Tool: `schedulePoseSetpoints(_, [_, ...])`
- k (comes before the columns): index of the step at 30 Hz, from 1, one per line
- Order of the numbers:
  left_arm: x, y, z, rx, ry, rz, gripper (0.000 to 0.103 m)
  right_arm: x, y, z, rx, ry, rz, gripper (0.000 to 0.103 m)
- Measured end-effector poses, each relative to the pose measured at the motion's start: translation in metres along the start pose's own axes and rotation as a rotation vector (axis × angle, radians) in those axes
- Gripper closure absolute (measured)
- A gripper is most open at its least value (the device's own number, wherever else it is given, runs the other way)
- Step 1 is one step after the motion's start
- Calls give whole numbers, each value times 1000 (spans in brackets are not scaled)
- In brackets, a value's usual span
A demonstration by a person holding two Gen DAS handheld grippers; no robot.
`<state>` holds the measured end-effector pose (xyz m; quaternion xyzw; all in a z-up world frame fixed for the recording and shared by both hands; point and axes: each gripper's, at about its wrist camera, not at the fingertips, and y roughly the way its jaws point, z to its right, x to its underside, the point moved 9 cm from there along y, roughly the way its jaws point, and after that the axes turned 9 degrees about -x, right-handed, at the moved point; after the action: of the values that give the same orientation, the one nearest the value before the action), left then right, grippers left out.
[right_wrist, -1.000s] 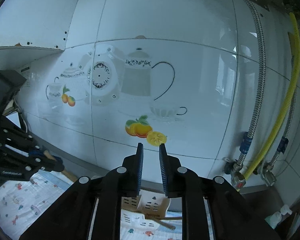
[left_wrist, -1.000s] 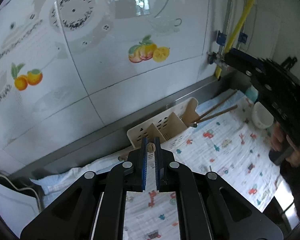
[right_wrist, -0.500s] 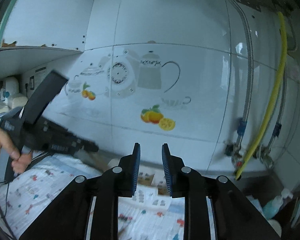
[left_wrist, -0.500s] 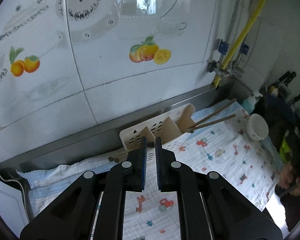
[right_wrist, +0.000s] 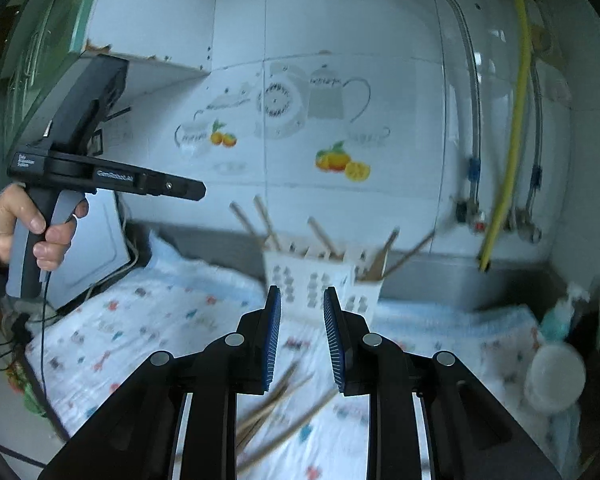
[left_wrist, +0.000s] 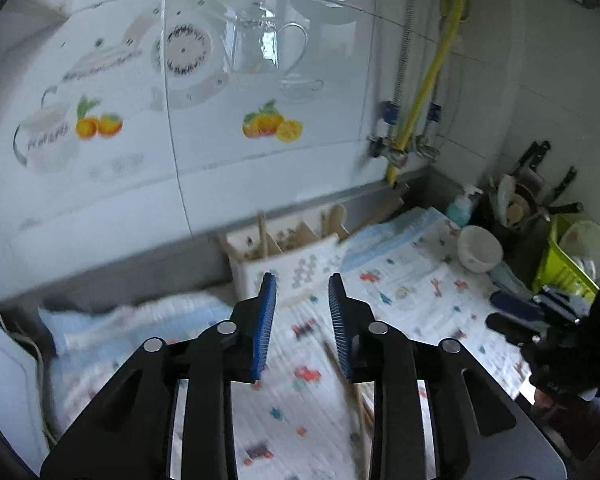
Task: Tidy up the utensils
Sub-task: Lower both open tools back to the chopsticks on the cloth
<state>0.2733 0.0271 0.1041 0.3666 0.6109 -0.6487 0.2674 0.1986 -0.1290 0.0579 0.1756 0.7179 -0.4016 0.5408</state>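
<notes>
The white perforated utensil caddy (right_wrist: 320,280) stands upright against the steel backsplash at the rear of the patterned cloth (right_wrist: 160,320), and serves as the reference for all positions below. Several wooden chopsticks (right_wrist: 266,218) already stand in its compartments, leaning outward at mixed angles; which compartment holds which cannot be told through the blur. A loose bundle of chopsticks (right_wrist: 278,404) lies flat on the cloth in front of the caddy, directly under the right gripper (right_wrist: 302,336), and at least 1 more stick (left_wrist: 336,360) shows beneath the left gripper (left_wrist: 302,322). Both tongs stand parted to a moderate gap with nothing between the blue pads; neither touches a stick or the caddy. The left gripper is raised in front of the caddy and slightly to its left, and the right one sits lower. A white bowl (left_wrist: 480,248) rests on the cloth to the right of the caddy, with a soap bottle (left_wrist: 462,204) behind it. Judged risks: the loose sticks overlap, so a closing grip could take 2 or 3 at once or pinch cloth; thin round sticks may roll out of the pads; a stick carried at a slant could strike the leaning ones or tip the light caddy.
</notes>
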Motion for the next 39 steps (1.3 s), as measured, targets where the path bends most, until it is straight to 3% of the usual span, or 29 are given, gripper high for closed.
schedulePoseSetpoints(10, [131,19,8,4,-62,-102,75,122,19,-22,-11,188,-158,81])
schedulePoseSetpoints(17, [185,25,9,-48,-62,-119,75,176,51,-29,-4,282,-267,87])
schedulePoseSetpoints(29, [234,43,9,-21,-108,-183,75,195,78,-27,31,411,-352,86])
schedulePoseSetpoints(39, [247,48,30,35,-86,-204,75,195,71,-20,132,301,-385,93])
